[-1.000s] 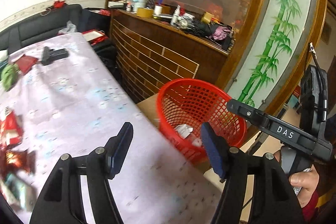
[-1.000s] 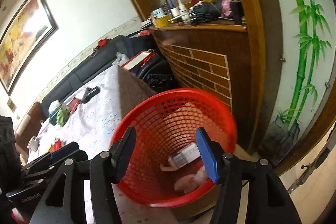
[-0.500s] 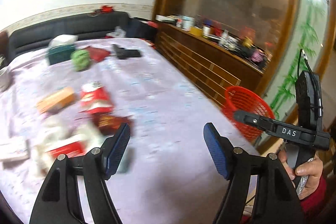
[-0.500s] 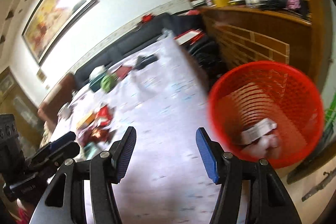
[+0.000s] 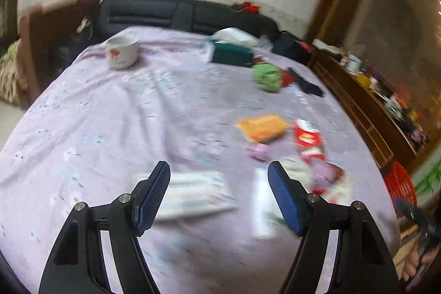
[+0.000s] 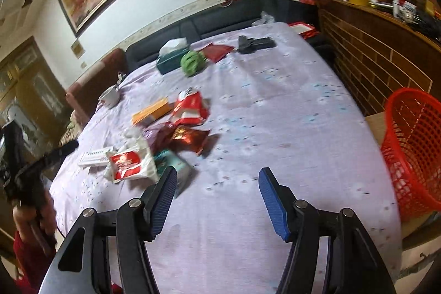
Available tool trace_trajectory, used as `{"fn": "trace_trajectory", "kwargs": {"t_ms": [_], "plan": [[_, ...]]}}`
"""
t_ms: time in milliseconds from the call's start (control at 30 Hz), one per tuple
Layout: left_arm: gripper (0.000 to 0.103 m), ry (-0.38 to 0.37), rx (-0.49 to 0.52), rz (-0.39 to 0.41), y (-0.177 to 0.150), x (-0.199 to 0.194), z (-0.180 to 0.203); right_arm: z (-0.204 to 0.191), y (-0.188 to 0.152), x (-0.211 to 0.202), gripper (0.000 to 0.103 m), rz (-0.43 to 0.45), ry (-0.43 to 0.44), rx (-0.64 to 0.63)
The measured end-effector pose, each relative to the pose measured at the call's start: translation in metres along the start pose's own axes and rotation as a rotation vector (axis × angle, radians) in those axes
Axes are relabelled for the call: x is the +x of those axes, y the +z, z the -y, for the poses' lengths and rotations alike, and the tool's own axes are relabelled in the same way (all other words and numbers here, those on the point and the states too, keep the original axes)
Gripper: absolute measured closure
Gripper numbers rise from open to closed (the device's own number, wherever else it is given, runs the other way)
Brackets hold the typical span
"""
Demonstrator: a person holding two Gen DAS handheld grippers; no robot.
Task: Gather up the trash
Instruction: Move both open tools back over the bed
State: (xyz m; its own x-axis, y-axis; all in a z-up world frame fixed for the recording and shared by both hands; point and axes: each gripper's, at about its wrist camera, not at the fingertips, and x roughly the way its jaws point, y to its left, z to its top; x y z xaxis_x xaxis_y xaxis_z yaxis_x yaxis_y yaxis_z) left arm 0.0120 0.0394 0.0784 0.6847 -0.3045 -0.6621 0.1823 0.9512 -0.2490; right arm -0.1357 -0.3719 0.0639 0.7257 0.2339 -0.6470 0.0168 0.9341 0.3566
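Note:
Trash lies in a loose pile on the lilac tablecloth [image 6: 275, 112]: a red snack bag [image 6: 190, 108], a dark red foil wrapper [image 6: 190, 138], a white and red packet [image 6: 128, 163], an orange box [image 6: 151, 110] and a flat white packet [image 5: 197, 193]. My left gripper [image 5: 219, 193] is open and empty, hovering over the flat white packet. My right gripper [image 6: 217, 199] is open and empty above bare cloth, right of the pile. The red mesh basket [image 6: 413, 148] stands off the table's right edge.
A white mug [image 5: 121, 51], a teal tissue box [image 5: 233, 54], a green crumpled thing [image 5: 266, 76] and a black object [image 6: 255, 43] sit at the far end. A dark sofa [image 5: 176, 15] runs behind the table. A cluttered wooden counter [image 6: 386, 26] lines the right side.
Both grippers have swung left, away from the red basket and back over the table. The trash pile has come into view in front of them. Both stay open and empty.

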Motion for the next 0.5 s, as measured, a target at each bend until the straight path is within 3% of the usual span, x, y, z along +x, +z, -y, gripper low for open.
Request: {"fn": "trace_trajectory", "kwargs": {"t_ms": [233, 300, 433, 500], "plan": [[0.031, -0.045, -0.078, -0.196, 0.008, 0.057, -0.046, -0.029, -0.007, 0.010, 0.037, -0.036, 0.012, -0.052], [0.031, -0.082, -0.064, -0.215, -0.002, 0.054, -0.042, -0.032, -0.008, 0.011, 0.037, -0.039, 0.008, -0.061], [0.031, -0.229, -0.012, -0.243, -0.027, 0.032, -0.020, -0.033, -0.010, 0.011, 0.037, -0.048, 0.003, -0.066], [0.030, -0.245, 0.049, -0.255, -0.044, 0.021, -0.004, -0.033, -0.010, 0.012, 0.037, -0.054, 0.002, -0.065]]}}
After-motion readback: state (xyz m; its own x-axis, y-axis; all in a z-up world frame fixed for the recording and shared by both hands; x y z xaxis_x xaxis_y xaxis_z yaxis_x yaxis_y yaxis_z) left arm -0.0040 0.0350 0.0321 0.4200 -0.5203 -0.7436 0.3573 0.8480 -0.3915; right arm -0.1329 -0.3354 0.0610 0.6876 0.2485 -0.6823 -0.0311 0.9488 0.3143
